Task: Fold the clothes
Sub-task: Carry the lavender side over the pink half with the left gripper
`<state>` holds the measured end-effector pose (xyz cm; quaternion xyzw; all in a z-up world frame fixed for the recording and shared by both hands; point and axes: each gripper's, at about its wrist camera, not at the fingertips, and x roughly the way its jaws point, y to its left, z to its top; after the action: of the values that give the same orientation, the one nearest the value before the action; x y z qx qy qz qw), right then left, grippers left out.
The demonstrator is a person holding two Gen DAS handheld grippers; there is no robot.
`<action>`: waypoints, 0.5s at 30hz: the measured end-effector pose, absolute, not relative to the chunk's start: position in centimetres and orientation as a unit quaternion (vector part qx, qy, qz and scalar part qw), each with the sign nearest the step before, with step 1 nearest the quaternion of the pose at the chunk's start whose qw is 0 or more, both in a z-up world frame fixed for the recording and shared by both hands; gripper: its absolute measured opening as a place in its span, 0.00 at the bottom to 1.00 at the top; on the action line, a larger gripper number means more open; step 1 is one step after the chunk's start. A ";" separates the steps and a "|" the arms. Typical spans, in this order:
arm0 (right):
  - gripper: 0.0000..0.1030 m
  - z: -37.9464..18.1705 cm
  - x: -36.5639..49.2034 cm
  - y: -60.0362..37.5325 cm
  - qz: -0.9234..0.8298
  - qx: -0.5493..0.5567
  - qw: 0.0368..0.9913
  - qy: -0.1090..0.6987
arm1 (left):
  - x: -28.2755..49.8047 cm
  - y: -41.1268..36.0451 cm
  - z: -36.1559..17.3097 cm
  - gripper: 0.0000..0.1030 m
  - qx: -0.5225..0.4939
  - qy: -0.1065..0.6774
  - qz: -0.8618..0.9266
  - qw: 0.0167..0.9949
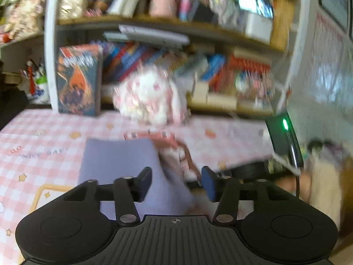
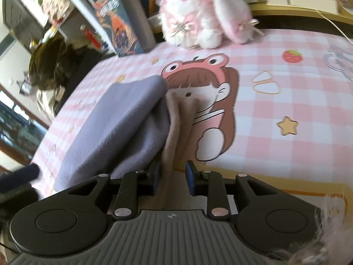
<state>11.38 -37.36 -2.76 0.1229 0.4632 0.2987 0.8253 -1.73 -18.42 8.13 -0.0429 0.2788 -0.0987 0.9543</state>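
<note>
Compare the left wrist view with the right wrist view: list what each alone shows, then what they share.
Left wrist only: upper bookshelves and a black device with a green light. Right wrist only: the tablecloth's cartoon girl in a frog hood, a printed strawberry, and a beige fabric strip between the right gripper fingers. Both: the grey-purple cloth, the plush rabbit and the pink checked tablecloth.

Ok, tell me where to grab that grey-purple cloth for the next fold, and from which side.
Grip the grey-purple cloth at its thick, rounded folded edge nearest the cartoon print, coming in low from the near side. That edge bulges up off the checked sheet, so fingers can probably slide under it. The right hand-held gripper already straddles the beige cloth beside it; the left hand-held gripper stands open.
</note>
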 end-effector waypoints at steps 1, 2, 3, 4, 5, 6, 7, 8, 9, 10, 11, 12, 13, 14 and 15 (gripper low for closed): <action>0.24 -2.6 11.3 -37.7 0.296 0.127 0.827 0.461 | -1.8 -18.1 8.6 0.50 -0.052 0.268 -0.095 0.957; 0.24 -2.4 11.2 -38.1 0.293 0.131 0.828 0.459 | -1.6 -17.7 8.8 0.50 -0.056 0.264 -0.089 0.959; 0.24 -2.2 11.2 -38.3 0.292 0.135 0.829 0.457 | -1.4 -17.5 8.8 0.50 -0.056 0.263 -0.081 0.960; 0.24 -2.0 11.1 -38.6 0.291 0.138 0.831 0.454 | -1.2 -17.3 8.9 0.50 -0.056 0.261 -0.073 0.961; 0.25 -1.7 11.1 -38.8 0.290 0.141 0.832 0.452 | -0.9 -17.1 8.8 0.50 -0.053 0.263 -0.064 0.961; 0.26 -1.5 10.9 -39.0 0.290 0.143 0.833 0.449 | -0.8 -17.0 8.7 0.50 -0.050 0.264 -0.054 0.962; 0.27 -1.2 10.8 -39.1 0.290 0.145 0.834 0.446 | -0.6 -16.7 8.6 0.50 -0.051 0.266 -0.044 0.962; 0.31 -1.0 10.6 -39.3 0.290 0.147 0.836 0.442 | -0.5 -16.5 8.4 0.50 -0.052 0.267 -0.034 0.962; 0.33 -0.7 10.5 -39.5 0.290 0.150 0.837 0.439 | -0.4 -16.1 8.3 0.50 -0.056 0.268 -0.027 0.961; 0.34 -0.5 10.4 -39.6 0.291 0.152 0.837 0.437 | -0.3 -15.8 8.1 0.50 -0.059 0.270 -0.021 0.961; 0.35 -0.3 10.3 -39.7 0.292 0.154 0.838 0.435 | -0.3 -15.4 7.9 0.50 -0.062 0.272 -0.016 0.960; 0.36 -0.1 10.1 -39.8 0.293 0.156 0.838 0.433 | -0.2 -15.2 7.8 0.50 -0.062 0.273 -0.014 0.960; 0.37 0.0 10.0 -39.9 0.294 0.157 0.838 0.432 | -0.2 -15.0 7.6 0.50 -0.062 0.275 -0.013 0.959; 0.39 0.2 9.9 -39.9 0.294 0.158 0.838 0.431 | -0.2 -14.8 7.4 0.50 -0.063 0.276 -0.012 0.959; 0.41 0.3 9.8 -39.9 0.295 0.160 0.838 0.431 | -0.2 -14.6 7.3 0.50 -0.063 0.278 -0.011 0.959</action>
<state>9.81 -39.90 0.27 0.1599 0.4309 0.2950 0.8377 -0.21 -14.56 7.25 -0.0628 0.2777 -0.0105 0.9585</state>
